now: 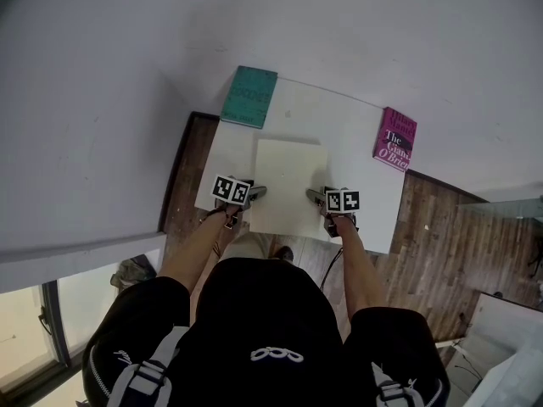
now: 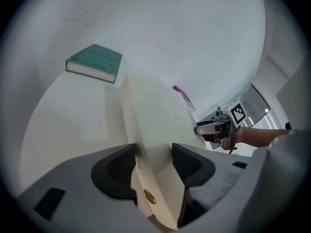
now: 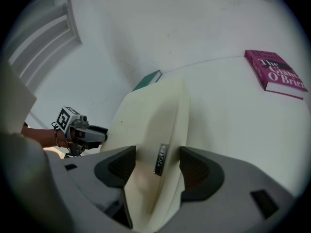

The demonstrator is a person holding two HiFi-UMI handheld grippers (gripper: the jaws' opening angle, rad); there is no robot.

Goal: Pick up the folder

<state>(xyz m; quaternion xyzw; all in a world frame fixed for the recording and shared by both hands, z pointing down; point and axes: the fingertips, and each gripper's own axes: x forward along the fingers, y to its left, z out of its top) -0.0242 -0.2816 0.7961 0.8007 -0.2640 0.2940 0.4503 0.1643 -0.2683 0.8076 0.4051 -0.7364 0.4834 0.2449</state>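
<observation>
Gripping the cream folder (image 1: 290, 181) from both sides, I have my left hand-held gripper (image 2: 153, 161) clamped on its left edge and my right hand-held gripper (image 3: 156, 161) clamped on its right edge. In each gripper view the folder's edge fills the gap between the dark pads (image 2: 116, 166).

The folder sits in the near middle of the white worktop (image 1: 356, 134), and its near edge is about level with the worktop's near edge. From the left gripper view its left side looks tilted up from the surface, with a shadow beside it. I cannot tell whether the whole folder is clear of the worktop.

A teal book (image 1: 249, 97) lies at the far left corner and a magenta book (image 1: 395, 137) at the far right corner, both well apart from the folder. Bare worktop runs along either side of the folder and between it and the books. A pale wall (image 1: 339, 32) closes off the far side. Wooden floor (image 1: 441, 236) shows past the left, right and near edges.
</observation>
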